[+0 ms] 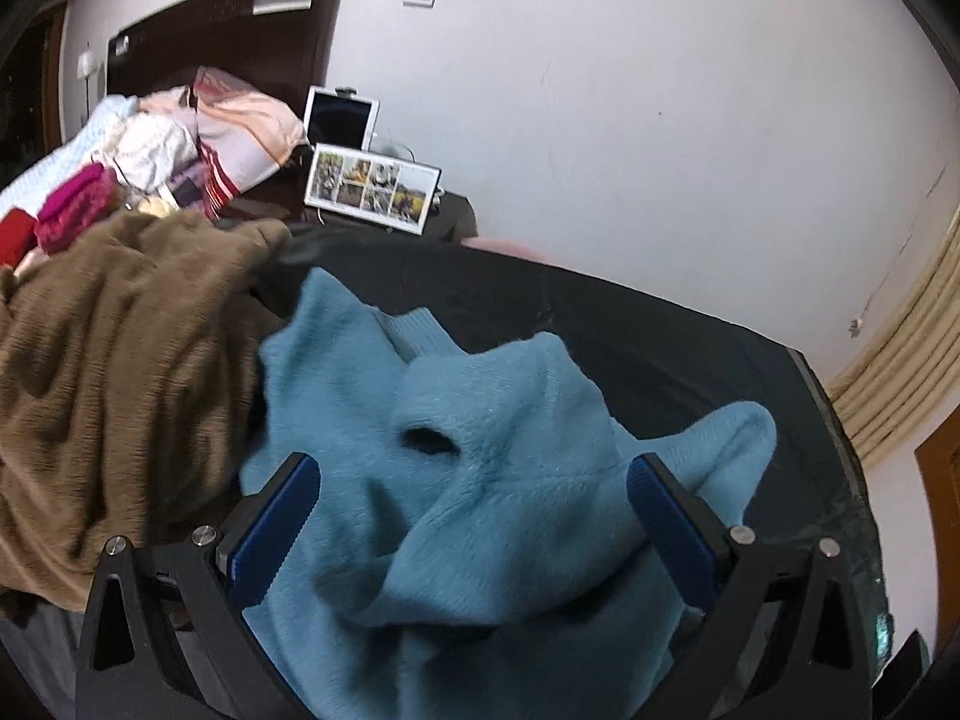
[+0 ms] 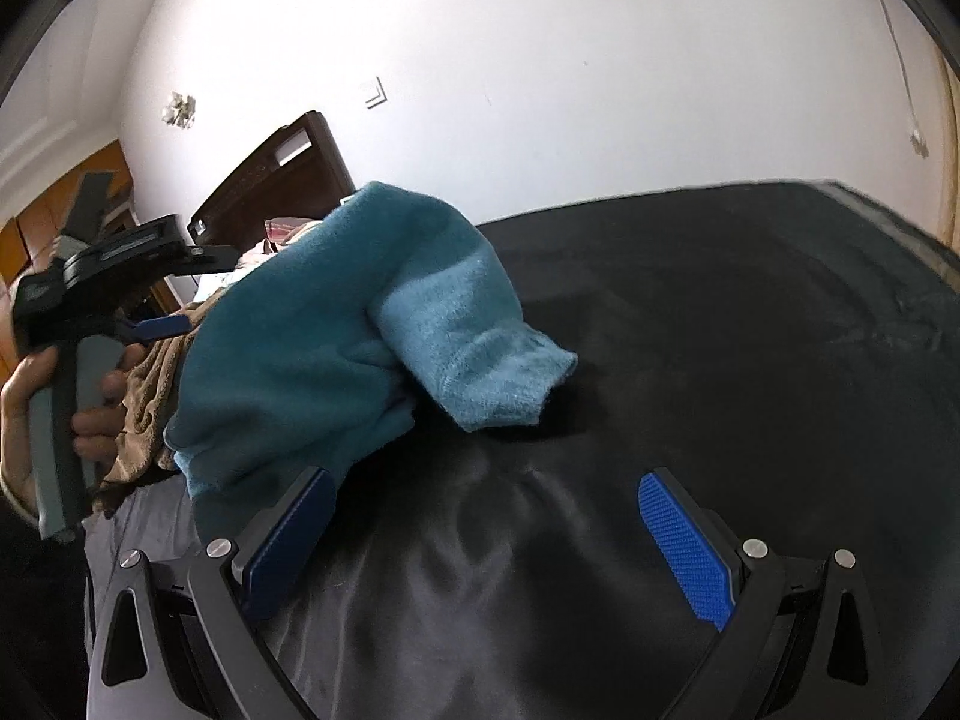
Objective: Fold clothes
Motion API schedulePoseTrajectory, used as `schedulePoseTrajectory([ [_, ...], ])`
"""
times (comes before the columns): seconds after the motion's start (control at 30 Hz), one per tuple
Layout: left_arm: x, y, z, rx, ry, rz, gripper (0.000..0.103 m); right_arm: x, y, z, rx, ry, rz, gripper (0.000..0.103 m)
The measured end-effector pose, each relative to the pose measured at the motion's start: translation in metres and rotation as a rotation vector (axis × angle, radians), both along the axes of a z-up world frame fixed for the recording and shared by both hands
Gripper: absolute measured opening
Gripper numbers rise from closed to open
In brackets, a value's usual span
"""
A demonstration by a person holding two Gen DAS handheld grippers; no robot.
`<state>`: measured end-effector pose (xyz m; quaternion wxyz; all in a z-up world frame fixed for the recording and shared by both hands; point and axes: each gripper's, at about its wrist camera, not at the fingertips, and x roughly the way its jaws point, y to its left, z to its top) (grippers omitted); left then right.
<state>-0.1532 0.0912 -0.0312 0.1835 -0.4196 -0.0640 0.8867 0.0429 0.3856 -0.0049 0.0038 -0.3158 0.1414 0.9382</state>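
A fluffy blue sweater [image 1: 510,396] lies bunched on the black bed cover [image 1: 660,330]. My left gripper [image 1: 474,468] is open, its blue pads wide apart on either side of a raised fold of the sweater. In the right wrist view the sweater [image 2: 312,324] forms a heap with one sleeve [image 2: 492,354] pointing right. My right gripper [image 2: 487,480] is open over the bare black cover [image 2: 720,330], with its left finger [image 2: 294,528] at the sweater's lower edge. A hand holds the left gripper [image 2: 156,324] at the far left.
A brown knitted garment [image 1: 120,360] lies left of the sweater and partly under it. Behind it are a pile of clothes [image 1: 138,162], a pillow [image 1: 240,126], a dark headboard [image 1: 240,42], a tablet [image 1: 339,117] and a photo frame [image 1: 372,189].
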Motion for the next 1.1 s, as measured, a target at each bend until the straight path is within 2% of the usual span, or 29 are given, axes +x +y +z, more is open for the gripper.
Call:
schedulePoseTrajectory([
  [0.17,-0.01,0.012,-0.01,-0.01,-0.02,-0.023,0.103,-0.001,-0.005,0.0,-0.009,0.001,0.033,0.103],
  [0.4,-0.022,0.018,-0.027,0.028,-0.095,-0.037,0.103,0.0,-0.004,-0.001,-0.027,0.008,0.02,0.103],
  [0.53,-0.022,0.015,-0.03,0.041,-0.107,-0.037,0.1,-0.001,-0.005,0.0,-0.013,0.012,0.014,0.103],
  [0.57,-0.022,0.014,-0.03,0.041,-0.109,-0.033,0.096,0.0,-0.006,0.0,-0.007,0.013,0.012,0.103],
  [0.63,-0.023,0.012,-0.033,0.03,-0.113,-0.019,0.079,0.0,-0.006,0.001,0.011,0.014,0.003,0.103],
  [0.7,-0.024,0.009,-0.036,0.024,-0.119,-0.008,0.05,0.001,-0.006,0.002,0.014,0.03,0.002,0.103],
  [0.73,-0.024,0.006,-0.036,0.033,-0.124,-0.005,0.045,0.003,-0.005,0.003,0.014,0.045,-0.003,0.103],
  [0.8,-0.021,0.002,-0.035,0.051,-0.123,-0.004,0.03,0.008,-0.004,0.007,0.014,0.08,-0.016,0.103],
  [0.93,-0.003,0.002,-0.021,0.07,-0.076,-0.024,0.018,0.013,0.0,0.01,-0.012,0.114,-0.036,0.103],
  [0.97,0.003,0.003,-0.016,0.072,-0.062,-0.035,0.01,0.013,0.002,0.011,-0.023,0.115,-0.042,0.103],
  [1.1,0.027,0.009,0.005,0.101,-0.024,-0.095,0.01,0.009,0.009,0.011,-0.057,0.107,-0.06,0.103],
])
